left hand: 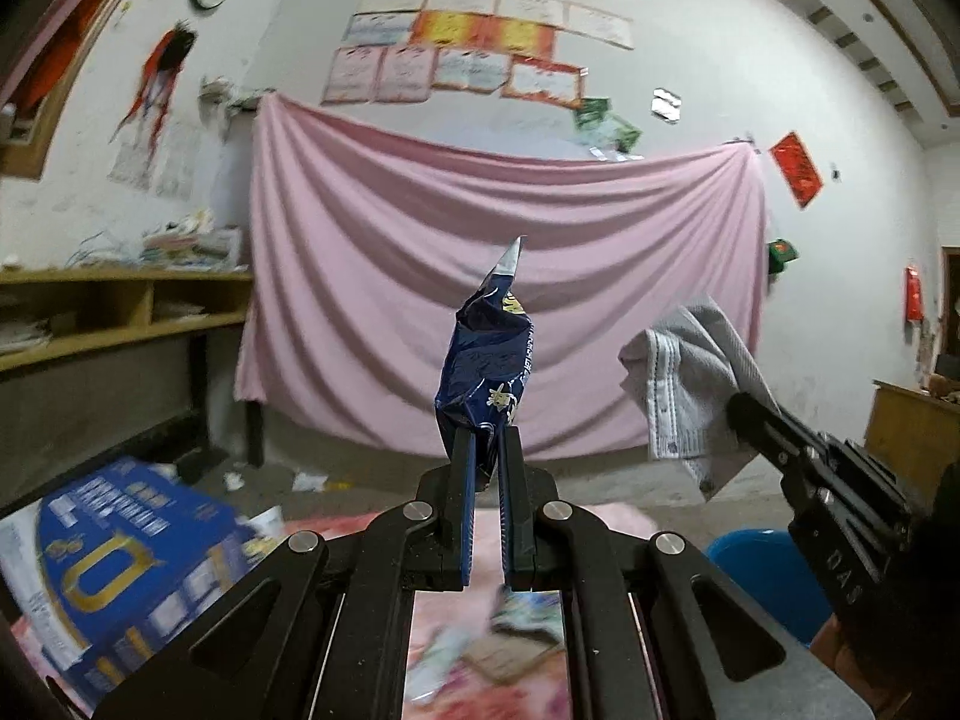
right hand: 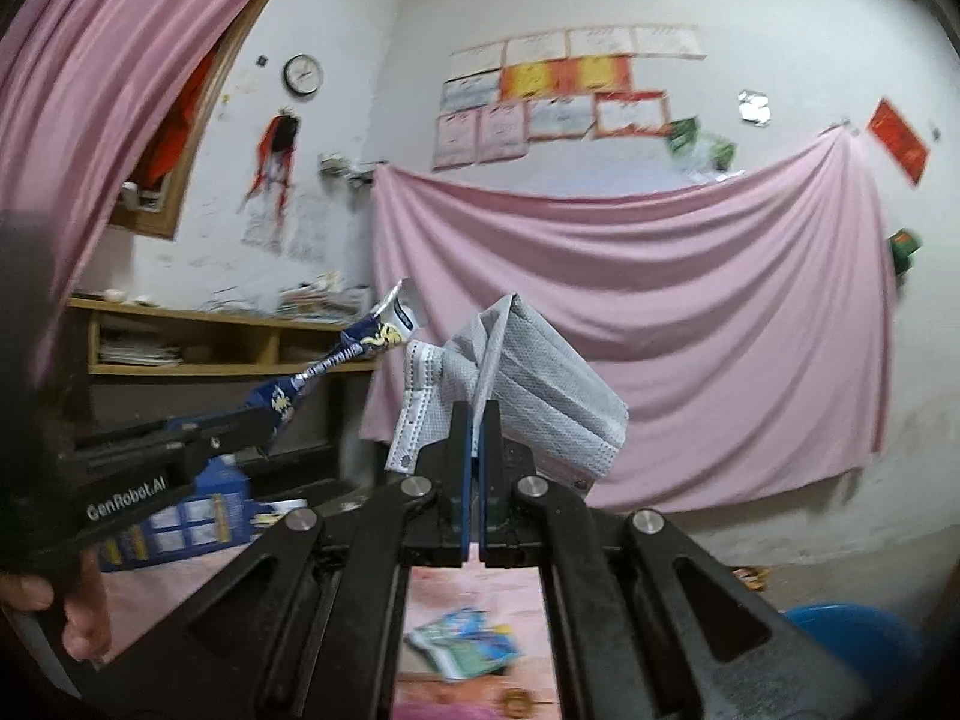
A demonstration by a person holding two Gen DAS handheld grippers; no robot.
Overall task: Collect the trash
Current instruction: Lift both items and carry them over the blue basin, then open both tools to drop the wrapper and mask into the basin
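- The left gripper (left hand: 486, 441) pinched a blue wrapper (left hand: 483, 360), long axis upright, tip pointing up.
- The right gripper (right hand: 477, 414) clamped a grey face mask (right hand: 540, 396), nearly closed.

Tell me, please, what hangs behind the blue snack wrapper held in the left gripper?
Behind the blue snack wrapper hangs a pink sheet draped across the white wall. What that sheet covers cannot be seen.

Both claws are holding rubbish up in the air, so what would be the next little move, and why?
Probably carry both toward the blue bin at lower right. The left gripper is shut on the blue snack wrapper, the right gripper on the grey face mask, so both are full and nothing is dropped yet.
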